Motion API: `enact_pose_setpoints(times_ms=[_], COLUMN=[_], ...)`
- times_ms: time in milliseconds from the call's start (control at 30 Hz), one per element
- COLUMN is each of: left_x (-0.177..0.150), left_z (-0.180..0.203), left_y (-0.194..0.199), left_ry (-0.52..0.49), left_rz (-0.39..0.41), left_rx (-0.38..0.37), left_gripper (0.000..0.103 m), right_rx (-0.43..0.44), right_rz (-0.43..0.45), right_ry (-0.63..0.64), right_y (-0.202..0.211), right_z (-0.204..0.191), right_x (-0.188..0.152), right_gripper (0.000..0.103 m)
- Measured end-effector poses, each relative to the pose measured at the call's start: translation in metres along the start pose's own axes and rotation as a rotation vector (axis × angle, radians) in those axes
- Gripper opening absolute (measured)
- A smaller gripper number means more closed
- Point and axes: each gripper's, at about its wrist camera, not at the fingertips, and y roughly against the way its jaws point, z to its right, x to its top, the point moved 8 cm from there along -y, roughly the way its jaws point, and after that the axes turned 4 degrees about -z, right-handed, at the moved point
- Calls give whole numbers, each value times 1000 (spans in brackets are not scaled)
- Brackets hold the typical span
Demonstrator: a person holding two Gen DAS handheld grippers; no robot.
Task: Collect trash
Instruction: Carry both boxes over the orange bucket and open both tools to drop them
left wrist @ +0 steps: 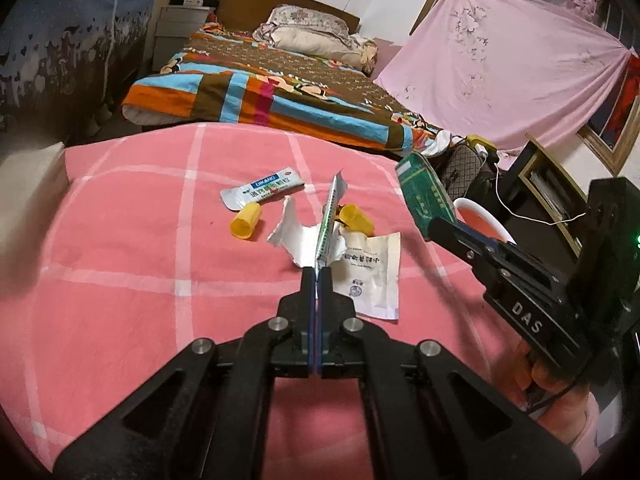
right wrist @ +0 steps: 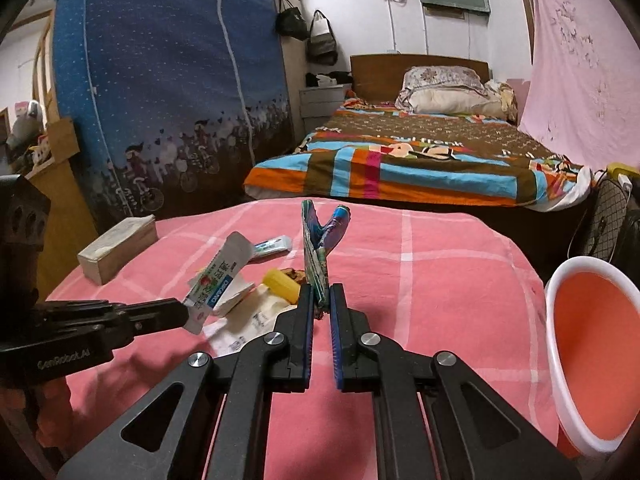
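Over pink checked cloth [left wrist: 120, 280], left wrist view: left gripper [left wrist: 317, 270] clamped on foil wrapper [left wrist: 329, 220], lifted above litter; right gripper [left wrist: 434, 226] pinching green pack [left wrist: 422, 192] near bucket [left wrist: 486, 220]. Right wrist view: right gripper [right wrist: 323, 296] closed on green pack [right wrist: 314, 264]; bucket [right wrist: 560, 300] right; left gripper [right wrist: 182, 314] gripping wrapper [right wrist: 216, 280].

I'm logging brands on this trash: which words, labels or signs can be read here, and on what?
"DIKANO": sachet lying on the pink sheet.
"DIKANO": wrapper held in the left tool.
"DAS": body of the right tool.
"GenRobot.AI": body of the left tool.
White packet: print too small to read.
Green box in the right tool: print blurred.
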Motion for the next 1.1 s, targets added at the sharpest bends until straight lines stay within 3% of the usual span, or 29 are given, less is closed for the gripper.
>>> enact_pose_setpoints(times_ms=[167,367,667,833,1100], left_x=[7,28,55,60,56], left_z=[10,38,114,162,224], left_y=[18,46,77,69,42], left_ry=[-17,-74,-242,-327,-415], left_rz=[108,287,527,559,511], left_rx=[-4,-14,-77,-140,-251], left_gripper=[0,0,0,0,0], right_rx=[-7,-18,-208,-330,-479], right_rz=[95,333,578,623,584], right_ry=[36,-1,0,-38,-148], right_y=[22,67,134,158,169], right_z=[-7,1,40,76,139], right_x=[3,18,35,31,11], right_gripper=[6,6,6,6,7])
